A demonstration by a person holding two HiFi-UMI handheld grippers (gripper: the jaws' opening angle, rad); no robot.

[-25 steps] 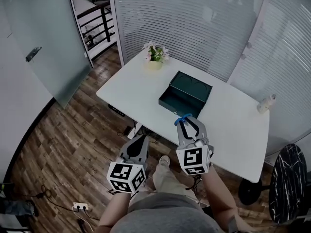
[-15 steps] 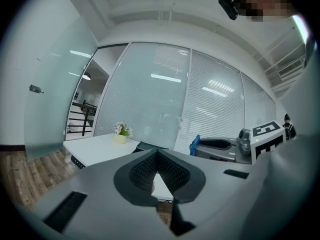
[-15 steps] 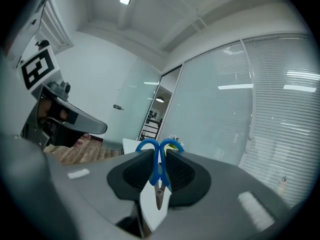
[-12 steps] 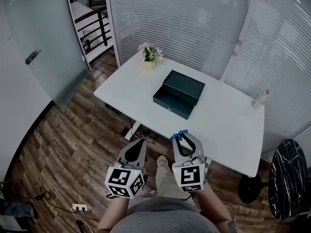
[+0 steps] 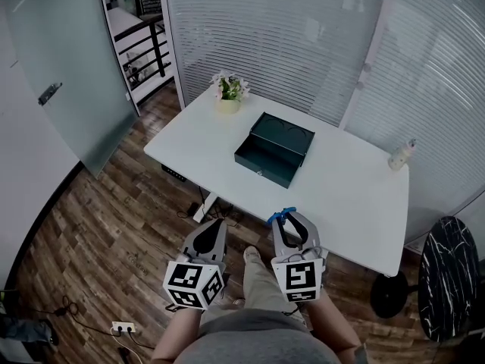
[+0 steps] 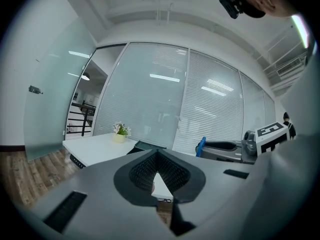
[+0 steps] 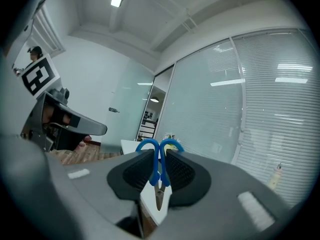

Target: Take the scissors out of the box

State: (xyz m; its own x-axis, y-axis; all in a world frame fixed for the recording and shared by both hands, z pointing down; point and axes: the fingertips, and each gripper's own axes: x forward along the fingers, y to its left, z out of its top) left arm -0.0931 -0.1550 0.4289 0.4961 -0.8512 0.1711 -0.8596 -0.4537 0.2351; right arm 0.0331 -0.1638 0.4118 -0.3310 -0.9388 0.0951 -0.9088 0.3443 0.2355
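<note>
Blue-handled scissors (image 7: 158, 156) are clamped between the pads of my right gripper (image 7: 159, 160), handles sticking out past the tips and blades pointing back between the jaws. In the head view the right gripper (image 5: 289, 218) hangs in front of the table's near edge, with the scissors' blue handles (image 5: 283, 214) at its tips. My left gripper (image 5: 215, 224) is beside it over the wooden floor, jaws shut with nothing in them; its own view shows the left gripper (image 6: 157, 155) closed. The dark green box (image 5: 274, 148) lies open on the white table (image 5: 348, 196), well away from both grippers.
A small pot of flowers (image 5: 229, 91) stands on the table's far left corner and a little white bottle (image 5: 400, 155) at its right edge. A power strip (image 5: 121, 327) lies on the floor at lower left. Glass walls with blinds stand behind the table; a dark round stool (image 5: 447, 279) is at right.
Both grippers have drawn back from the table toward the person, the right one still holding the scissors. The table and box now sit farther off.
</note>
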